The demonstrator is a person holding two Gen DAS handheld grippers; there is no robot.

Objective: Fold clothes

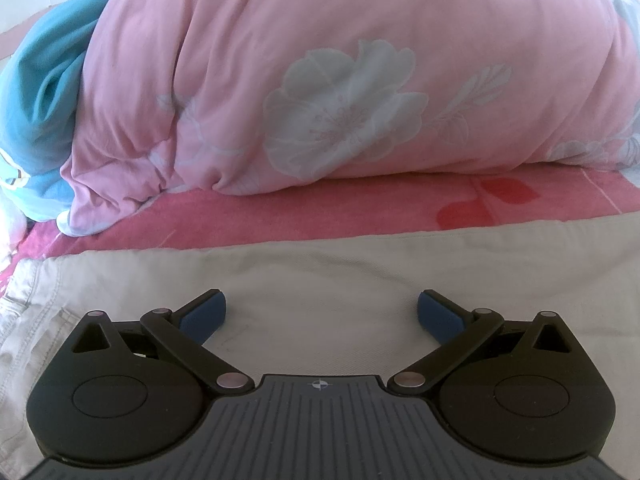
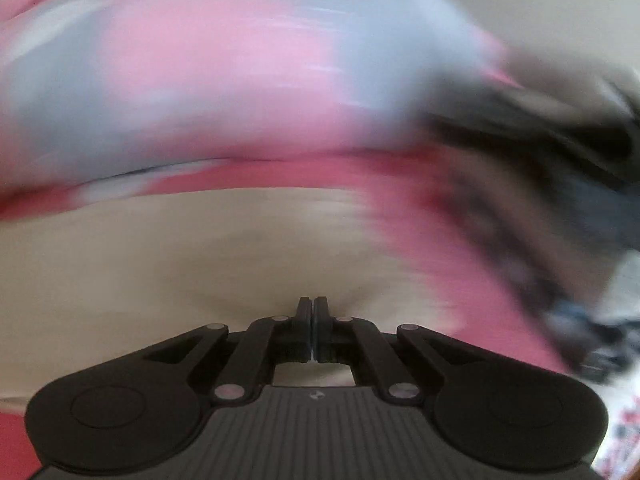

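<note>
Beige garment (image 1: 320, 280) under spread left fingers (image 1: 204, 314), right fingers (image 2: 305, 312) together (blurry)

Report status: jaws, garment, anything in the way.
Left gripper open, empty, over the beige garment. Right gripper shut; grip on cloth unclear, view blurred. Pink quilt bunched just beyond.

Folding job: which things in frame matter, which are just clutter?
Job: beige garment, left gripper open above it, right gripper shut.
Lying about: pink floral duvet, blue fabric, red-pink bedsheet.
</note>
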